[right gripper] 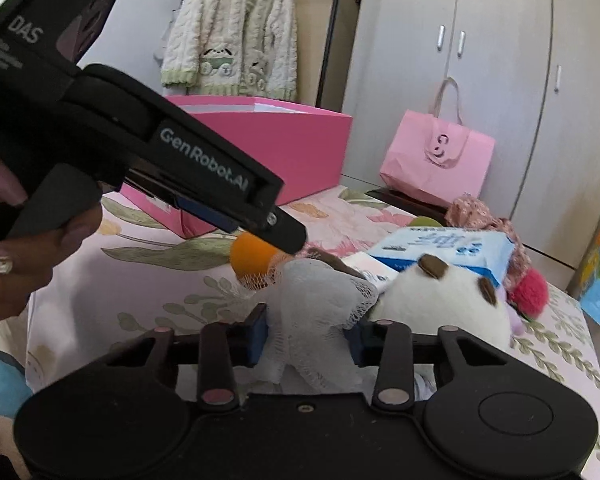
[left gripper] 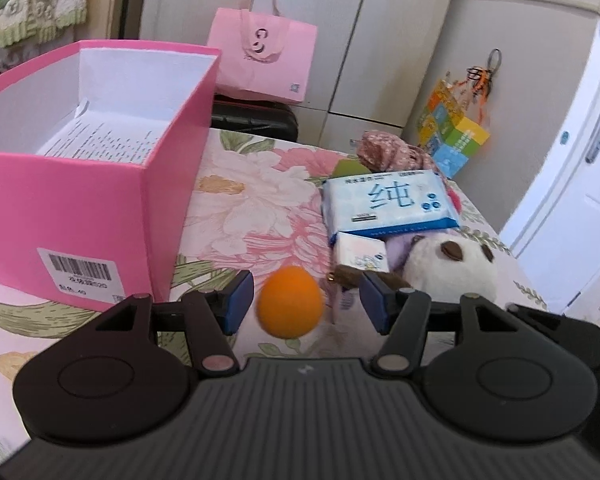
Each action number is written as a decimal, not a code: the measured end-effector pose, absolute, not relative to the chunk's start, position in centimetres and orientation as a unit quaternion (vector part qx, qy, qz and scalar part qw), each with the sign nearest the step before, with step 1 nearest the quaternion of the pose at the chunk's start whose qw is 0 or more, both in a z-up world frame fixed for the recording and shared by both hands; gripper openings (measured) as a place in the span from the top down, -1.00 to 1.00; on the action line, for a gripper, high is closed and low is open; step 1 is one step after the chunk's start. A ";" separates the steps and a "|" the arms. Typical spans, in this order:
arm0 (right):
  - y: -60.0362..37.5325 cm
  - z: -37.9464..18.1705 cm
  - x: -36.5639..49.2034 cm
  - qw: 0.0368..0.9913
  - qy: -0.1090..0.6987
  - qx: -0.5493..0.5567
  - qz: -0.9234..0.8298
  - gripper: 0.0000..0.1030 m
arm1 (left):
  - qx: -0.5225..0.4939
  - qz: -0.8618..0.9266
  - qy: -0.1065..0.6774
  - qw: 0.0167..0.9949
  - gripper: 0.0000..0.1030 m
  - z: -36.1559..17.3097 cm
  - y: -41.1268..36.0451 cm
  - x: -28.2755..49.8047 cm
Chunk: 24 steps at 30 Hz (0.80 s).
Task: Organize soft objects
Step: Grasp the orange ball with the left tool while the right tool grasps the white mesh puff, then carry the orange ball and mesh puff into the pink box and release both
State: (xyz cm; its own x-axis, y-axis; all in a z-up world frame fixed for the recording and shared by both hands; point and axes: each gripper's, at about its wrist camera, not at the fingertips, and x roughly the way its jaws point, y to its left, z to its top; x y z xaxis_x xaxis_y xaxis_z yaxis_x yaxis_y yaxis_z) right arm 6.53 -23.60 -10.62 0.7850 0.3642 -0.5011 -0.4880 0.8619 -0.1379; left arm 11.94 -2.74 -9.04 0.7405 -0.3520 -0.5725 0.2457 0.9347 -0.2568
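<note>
Floral-printed bedding (left gripper: 260, 184) covers the work surface, with grey wardrobe doors (right gripper: 460, 80) behind it and a knitted cardigan (right gripper: 232, 36) hanging at 11 o'clock in the right wrist view.

Left wrist view: an open pink box (left gripper: 84, 184) sits at 9 o'clock, a barcode label on its near wall and printed paper inside. A pink paper bag (left gripper: 262, 60) stands at 12 o'clock. The left gripper (left gripper: 306, 304) has its 2 blue pads either side of an orange ball (left gripper: 290, 302); a gap shows on each side of the ball, so the pads are not pressing it. The ball is blurred and I cannot tell whether it rests on the bedding.

At 2 o'clock of the ball lies a blue-and-white tissue pack (left gripper: 392, 204), with a small tissue packet (left gripper: 362, 254) just beside its near edge and a white plush toy (left gripper: 452, 272) with brown ears at 3 o'clock.

Right wrist view: the right gripper (right gripper: 306, 334) is clenched on a white mesh cloth (right gripper: 320, 312), the fabric bunched between both pads. The plush toy touches the cloth at 3 o'clock. A person's hand (right gripper: 28, 248) holds the left tool at 9 o'clock.
</note>
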 end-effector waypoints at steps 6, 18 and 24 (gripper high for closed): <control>-24.2 -10.9 6.7 0.936 0.247 -0.113 0.224 0.19 | -0.057 -0.129 0.363 0.921 -0.13 -10.7 -4.1 13.0; -24.1 -11.0 6.5 0.939 0.249 -0.101 0.215 0.25 | -0.049 -0.144 0.337 0.929 0.31 -10.4 -4.2 11.4; -23.7 -9.5 6.0 0.938 0.250 -0.102 0.218 0.25 | -0.056 -0.152 0.344 0.925 0.31 -8.7 -2.3 9.8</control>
